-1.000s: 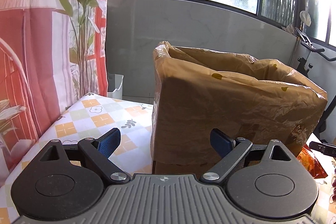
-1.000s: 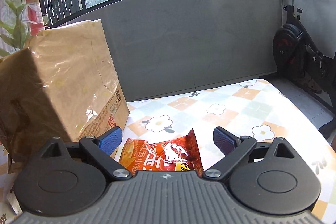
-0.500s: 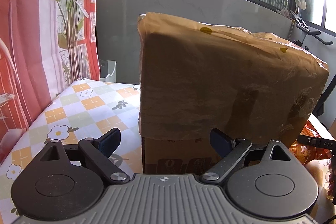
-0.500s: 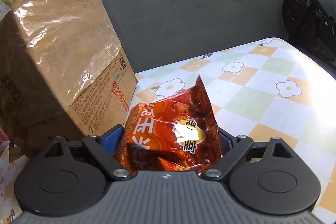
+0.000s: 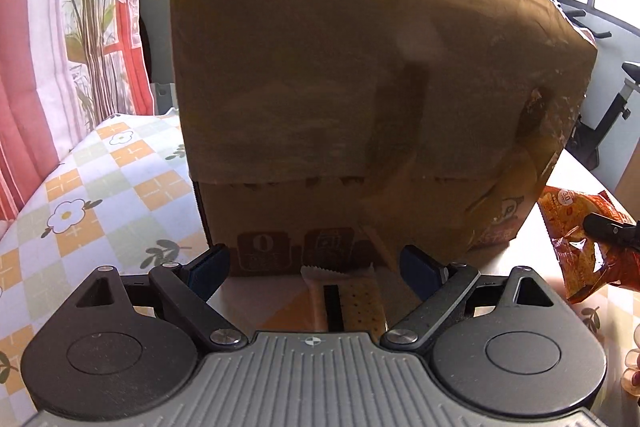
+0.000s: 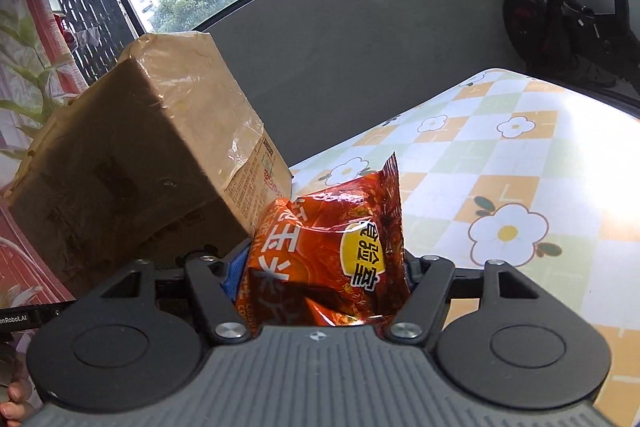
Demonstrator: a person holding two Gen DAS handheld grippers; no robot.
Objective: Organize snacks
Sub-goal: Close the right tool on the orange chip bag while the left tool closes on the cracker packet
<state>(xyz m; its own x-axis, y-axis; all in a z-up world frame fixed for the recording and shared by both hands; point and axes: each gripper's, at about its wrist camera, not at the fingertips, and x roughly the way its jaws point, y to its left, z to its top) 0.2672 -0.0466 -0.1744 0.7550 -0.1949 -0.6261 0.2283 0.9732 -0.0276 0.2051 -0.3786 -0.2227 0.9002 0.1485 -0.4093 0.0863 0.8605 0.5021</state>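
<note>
Right gripper jaws have just been closing, now clamped on the orange snack bag – bag lifted off the checked tablecloth, right beside the cardboard box. Left gripper fingers wide apart, empty – a biscuit packet lies between them at the box's foot

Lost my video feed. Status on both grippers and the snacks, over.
Right hand-held gripper closing on crinkly orange-red snack bag. Left hand-held gripper open over beige wrapped biscuit pack. Tall brown cardboard box close ahead.
</note>
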